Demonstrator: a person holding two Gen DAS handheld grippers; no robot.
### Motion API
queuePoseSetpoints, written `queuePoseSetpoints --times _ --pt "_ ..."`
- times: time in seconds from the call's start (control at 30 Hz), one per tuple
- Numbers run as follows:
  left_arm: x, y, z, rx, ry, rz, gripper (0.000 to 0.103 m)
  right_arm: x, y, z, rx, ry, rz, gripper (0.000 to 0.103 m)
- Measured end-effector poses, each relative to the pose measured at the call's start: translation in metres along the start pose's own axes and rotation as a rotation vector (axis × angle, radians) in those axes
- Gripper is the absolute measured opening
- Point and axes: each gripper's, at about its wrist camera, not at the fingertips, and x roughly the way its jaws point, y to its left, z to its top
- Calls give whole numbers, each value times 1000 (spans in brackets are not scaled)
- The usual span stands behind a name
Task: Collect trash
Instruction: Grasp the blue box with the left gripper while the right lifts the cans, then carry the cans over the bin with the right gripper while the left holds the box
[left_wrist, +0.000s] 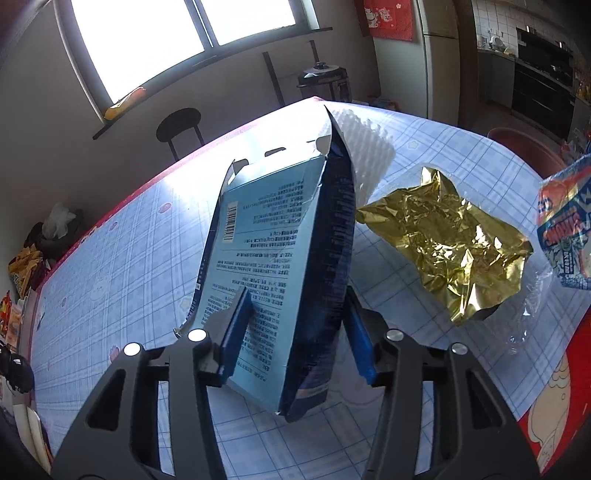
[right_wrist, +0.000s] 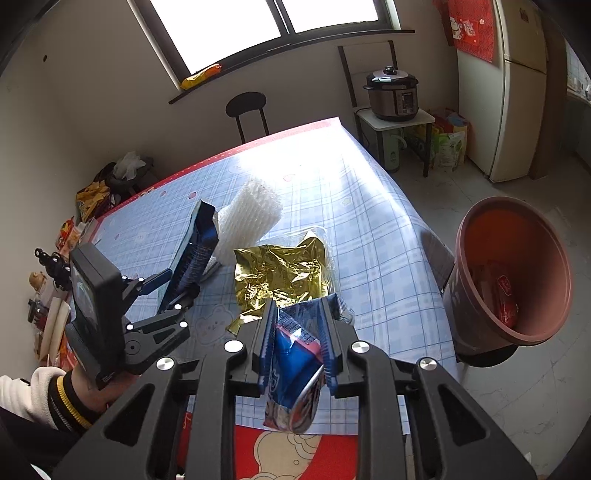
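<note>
My left gripper is shut on a flattened light-blue and dark-blue carton, holding it tilted above the checked table. From the right wrist view, that gripper and the carton are at the left, carried by a hand in a white sleeve. My right gripper is shut on a crumpled blue and red snack wrapper, which also shows at the edge of the left wrist view. A gold foil wrapper lies on the table on clear plastic film. White foam netting lies behind the carton.
A brown-red waste bin with red wrappers inside stands off the table's right edge. A black chair is at the far side. A pressure cooker sits on a small stand, with a fridge beyond. Bags and clutter lie along the left edge.
</note>
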Motion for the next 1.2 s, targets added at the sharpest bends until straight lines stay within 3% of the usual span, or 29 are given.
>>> queuePoseSetpoints --times 0.27,0.6,0.77,1.1,1.2 --pt "-32 47 2 -172 -38 -56 41 8 -10 0 23 26 -13 24" --pt "-41 88 -15 -361 -15 -87 41 33 -34 -16 120 160 -34 24" --pt "-44 101 -25 -419 -8 -103 41 42 -35 -24 100 211 -41 25" --pt "-55 124 -37 -517 -7 -143 40 68 -34 -46 83 331 -50 68" --pt "-59 129 -40 -527 -4 -142 40 73 -37 -50 93 354 -62 72"
